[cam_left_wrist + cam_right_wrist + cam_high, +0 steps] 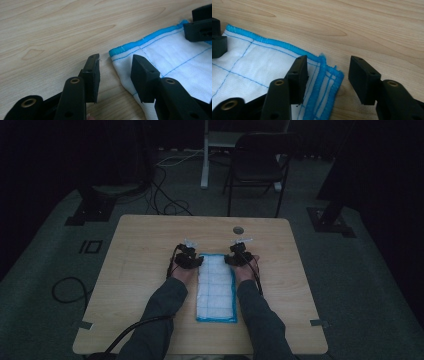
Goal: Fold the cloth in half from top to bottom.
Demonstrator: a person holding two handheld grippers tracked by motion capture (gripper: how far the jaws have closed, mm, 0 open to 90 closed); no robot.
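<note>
High view showed our cloth (216, 287) mid-table (140, 250), long axis running away from us; both grippers (187, 256) (241, 254) stood spread at its far corners, gripping nothing. Dim light hid detail.

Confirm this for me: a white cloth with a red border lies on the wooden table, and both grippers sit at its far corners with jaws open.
Wrong on one point: the cloth has a blue border, not red, as the right gripper view shows. The rest stands.
</note>
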